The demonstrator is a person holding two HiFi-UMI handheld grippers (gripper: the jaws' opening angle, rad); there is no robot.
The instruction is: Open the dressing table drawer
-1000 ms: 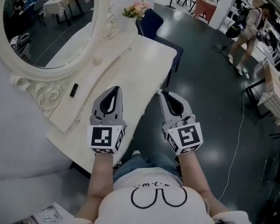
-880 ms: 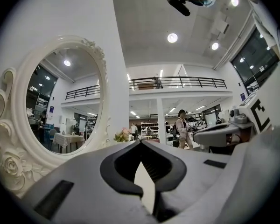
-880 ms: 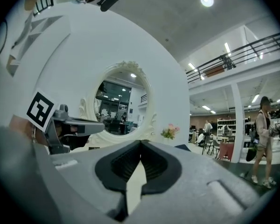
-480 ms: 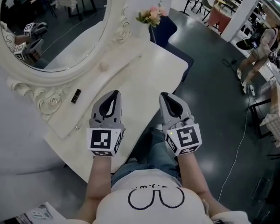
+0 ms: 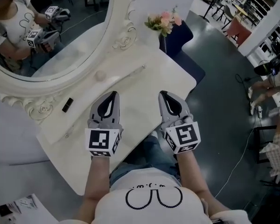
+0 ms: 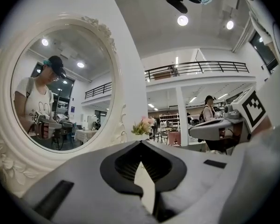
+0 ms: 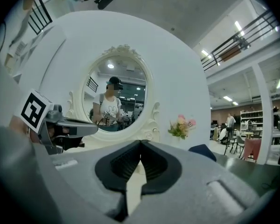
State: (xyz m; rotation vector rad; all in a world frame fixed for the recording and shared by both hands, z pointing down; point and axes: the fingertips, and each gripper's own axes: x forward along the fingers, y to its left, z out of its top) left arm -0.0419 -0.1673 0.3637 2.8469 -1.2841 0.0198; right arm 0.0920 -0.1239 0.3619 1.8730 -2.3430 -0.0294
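- Overhead, only the head view shows a small black block [image 5: 67,105] under the oval white-framed mirror [image 5: 123,41]; only the gripper views show a balcony railing [image 6: 196,68].
- Since a second ago, the person's reflection [image 5: 17,21] has entered the mirror.
- Left gripper [image 5: 114,94] and right gripper [image 5: 162,94], fingers closed on nothing, hover above the glossy white dressing table surface [image 5: 135,87]; its drawer front is hidden.
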